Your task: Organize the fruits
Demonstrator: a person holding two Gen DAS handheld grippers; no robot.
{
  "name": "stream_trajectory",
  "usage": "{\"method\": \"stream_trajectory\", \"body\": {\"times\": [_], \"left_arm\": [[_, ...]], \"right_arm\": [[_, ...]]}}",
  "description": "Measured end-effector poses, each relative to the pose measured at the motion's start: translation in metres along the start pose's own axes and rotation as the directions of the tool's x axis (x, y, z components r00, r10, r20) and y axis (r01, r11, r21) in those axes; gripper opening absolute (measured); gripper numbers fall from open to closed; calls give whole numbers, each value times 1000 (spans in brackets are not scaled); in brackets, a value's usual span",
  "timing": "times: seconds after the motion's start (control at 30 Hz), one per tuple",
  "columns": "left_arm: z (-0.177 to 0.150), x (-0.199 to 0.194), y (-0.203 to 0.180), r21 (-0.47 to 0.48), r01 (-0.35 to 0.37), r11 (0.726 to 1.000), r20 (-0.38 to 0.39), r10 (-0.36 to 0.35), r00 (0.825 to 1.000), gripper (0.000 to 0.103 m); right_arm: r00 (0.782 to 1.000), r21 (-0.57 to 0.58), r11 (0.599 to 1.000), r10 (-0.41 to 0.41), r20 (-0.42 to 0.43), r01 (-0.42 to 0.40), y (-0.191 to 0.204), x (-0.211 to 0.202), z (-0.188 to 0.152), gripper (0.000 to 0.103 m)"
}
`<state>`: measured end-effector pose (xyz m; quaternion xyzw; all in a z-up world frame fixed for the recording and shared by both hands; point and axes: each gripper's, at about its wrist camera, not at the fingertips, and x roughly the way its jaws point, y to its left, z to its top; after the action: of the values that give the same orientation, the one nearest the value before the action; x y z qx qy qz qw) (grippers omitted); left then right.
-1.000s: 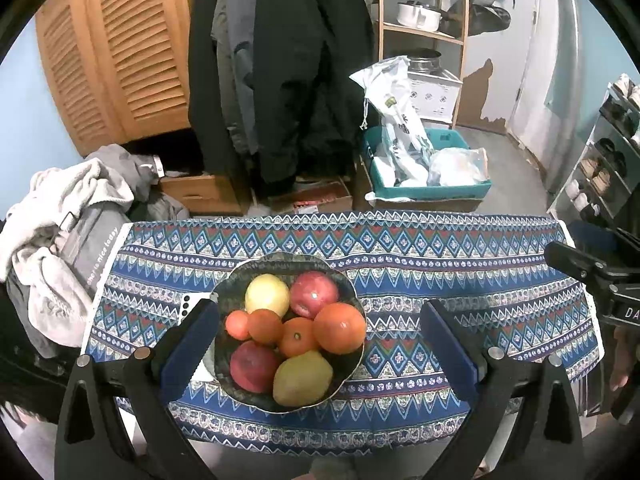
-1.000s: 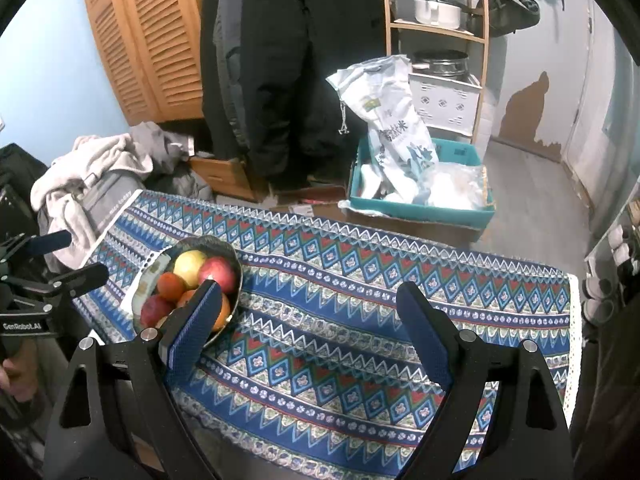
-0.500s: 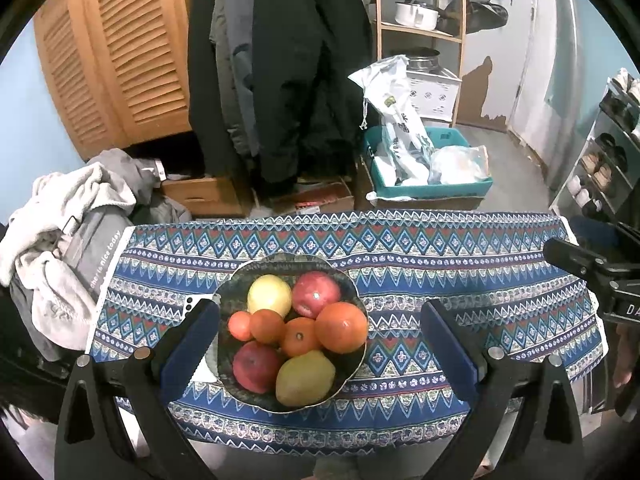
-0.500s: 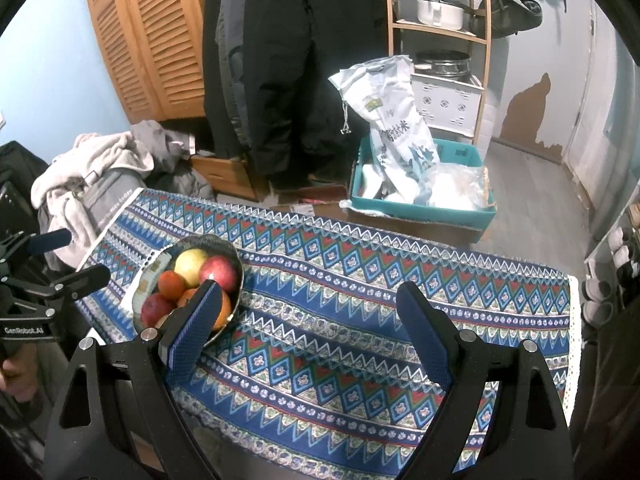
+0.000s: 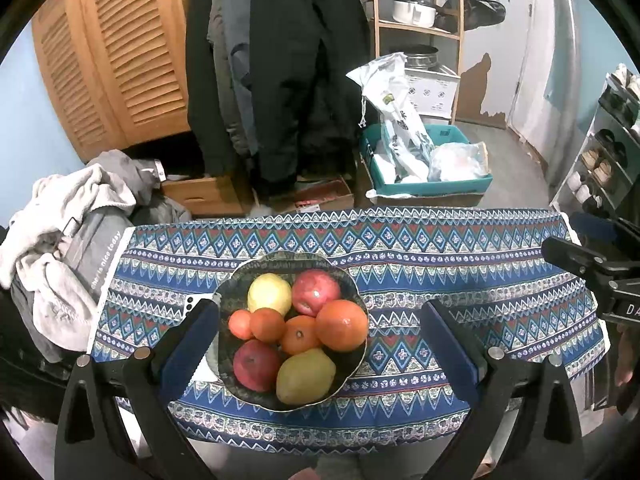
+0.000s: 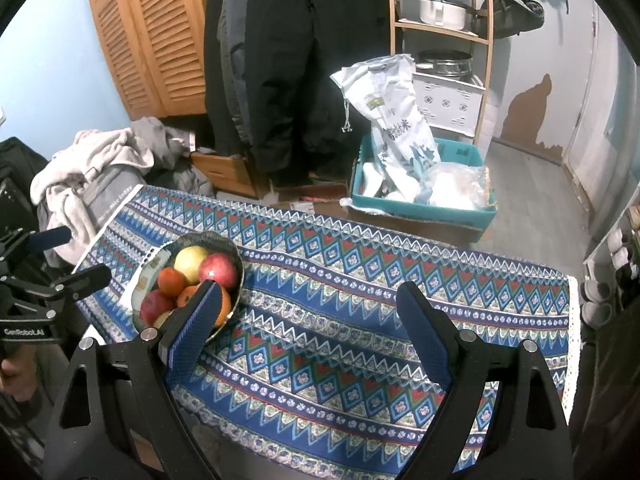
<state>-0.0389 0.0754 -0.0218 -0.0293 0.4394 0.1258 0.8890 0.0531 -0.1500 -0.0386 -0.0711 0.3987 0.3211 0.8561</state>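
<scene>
My left gripper (image 5: 320, 332) hovered with its two blue-padded fingers (image 5: 188, 344) spread wide apart and empty, framing from above the dark scalloped metal bowl (image 5: 240, 292). My right gripper (image 6: 308, 320) was likewise spread wide and held nothing, hanging over bare cloth to the right of that bowl.

All the fruit I could see sat heaped in the bowl: two red apples (image 5: 314, 291), a pale yellow apple (image 5: 269, 293), a yellow-green pear (image 5: 305, 376), one large orange (image 5: 342, 325) and three smaller tangerines (image 5: 267, 325). None lay loose on the cloth. That fits a gathering already finished, or a pile yet to be sorted out onto the table; I could not tell which.

The bowl rested near the left end of a table covered by a blue, zigzag-patterned woven cloth (image 6: 360, 280). A white flat object peeked from under the bowl's left side. Beyond the table were dark hanging coats (image 5: 280, 72), louvred wooden doors (image 5: 112, 60), a heap of pale clothing (image 5: 68, 208), a teal crate holding white bags (image 6: 424, 200) and a wooden shelf (image 6: 440, 28).
</scene>
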Motion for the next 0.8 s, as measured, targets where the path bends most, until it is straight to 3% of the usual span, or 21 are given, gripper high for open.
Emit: {"method": "stream_trajectory", "body": {"times": [0.8], "left_arm": [[-2, -4, -1, 7, 13, 1000, 22, -14, 1000, 101]], "right_arm": [[1000, -3, 1000, -2, 1, 2, -1, 0, 0, 88]]}}
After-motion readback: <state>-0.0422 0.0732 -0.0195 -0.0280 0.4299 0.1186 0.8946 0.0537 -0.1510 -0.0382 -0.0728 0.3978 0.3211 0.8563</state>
